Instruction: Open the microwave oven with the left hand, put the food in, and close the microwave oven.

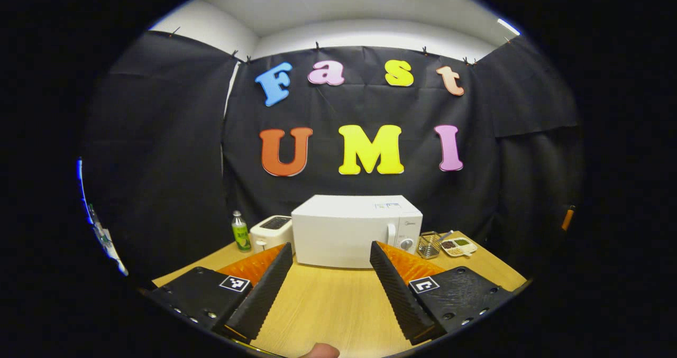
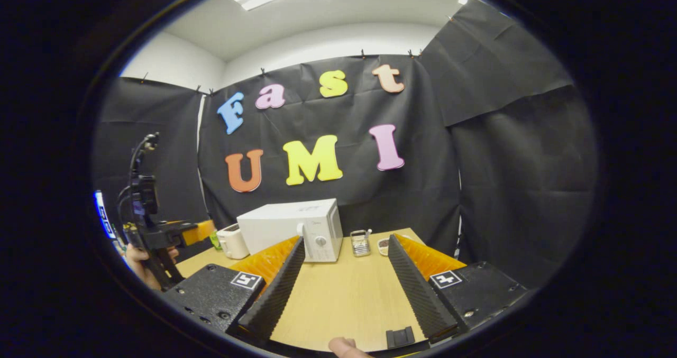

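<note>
both my grippers are spread wide with nothing between the fingers, left gripper [image 1: 330, 284] and right gripper [image 2: 344, 286] held over the wooden table [image 1: 338, 305]. the white microwave [image 1: 357, 230] sits door closed at the back of the table, logo near the knob too small to read. toaster [image 1: 271, 232] and green bottle [image 1: 241, 232] to its left, wire basket [image 1: 429, 244] and divided food tray [image 1: 458, 247] to its right.
</note>
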Available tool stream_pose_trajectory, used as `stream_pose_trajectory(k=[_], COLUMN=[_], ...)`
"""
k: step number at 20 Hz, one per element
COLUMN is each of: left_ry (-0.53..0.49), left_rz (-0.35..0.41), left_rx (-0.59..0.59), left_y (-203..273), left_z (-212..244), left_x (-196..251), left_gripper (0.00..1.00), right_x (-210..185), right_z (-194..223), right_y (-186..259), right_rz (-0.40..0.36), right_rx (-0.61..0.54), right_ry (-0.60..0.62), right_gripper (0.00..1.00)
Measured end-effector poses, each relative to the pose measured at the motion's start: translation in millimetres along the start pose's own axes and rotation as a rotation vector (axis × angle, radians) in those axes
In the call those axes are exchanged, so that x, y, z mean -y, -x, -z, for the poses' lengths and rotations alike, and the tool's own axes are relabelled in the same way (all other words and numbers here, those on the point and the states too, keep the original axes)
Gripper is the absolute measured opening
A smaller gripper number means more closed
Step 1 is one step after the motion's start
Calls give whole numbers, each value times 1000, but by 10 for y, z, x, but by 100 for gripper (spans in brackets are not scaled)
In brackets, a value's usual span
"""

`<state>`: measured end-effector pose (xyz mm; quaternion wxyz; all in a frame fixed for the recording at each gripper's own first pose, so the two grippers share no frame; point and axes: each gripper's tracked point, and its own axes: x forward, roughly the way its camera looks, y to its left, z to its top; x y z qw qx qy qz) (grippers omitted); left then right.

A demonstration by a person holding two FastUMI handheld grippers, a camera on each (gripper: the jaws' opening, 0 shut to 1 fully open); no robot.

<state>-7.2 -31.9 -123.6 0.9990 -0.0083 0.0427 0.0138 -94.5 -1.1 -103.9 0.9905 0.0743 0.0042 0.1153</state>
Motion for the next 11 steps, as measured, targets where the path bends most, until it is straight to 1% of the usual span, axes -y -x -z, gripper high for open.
stream_pose_trajectory(k=[1, 4, 5, 7, 8, 9, 10, 11], left_ry=[-5, -8, 4, 22, 22, 18, 15, 14], left_rz=[19, 44, 66, 91, 103, 113, 121, 128], left_rx=[26, 72, 73, 96, 107, 118, 121, 121], left_y=[141, 500, 595, 762, 824, 858, 887, 912], left_z=[-80, -198, -228, -320, -352, -380, -387, -394], left_x=[47, 89, 133, 185, 201, 215, 218, 229], left_gripper=[93, 94, 94, 94, 94, 94, 94, 94], right_x=[-9, -40, -3, 123, 111, 86, 83, 82], right_z=[-22, -103, -152, -253, -310, -355, -365, -389], right_y=[13, 73, 93, 136, 164, 189, 200, 215], right_rz=[1, -12, 1, 51, 63, 63, 69, 73], right_rx=[4, 20, 34, 72, 94, 110, 114, 117], right_ry=[-3, 24, 40, 54, 59, 62, 61, 63], right_gripper=[91, 91, 100, 100, 100, 91, 91, 100])
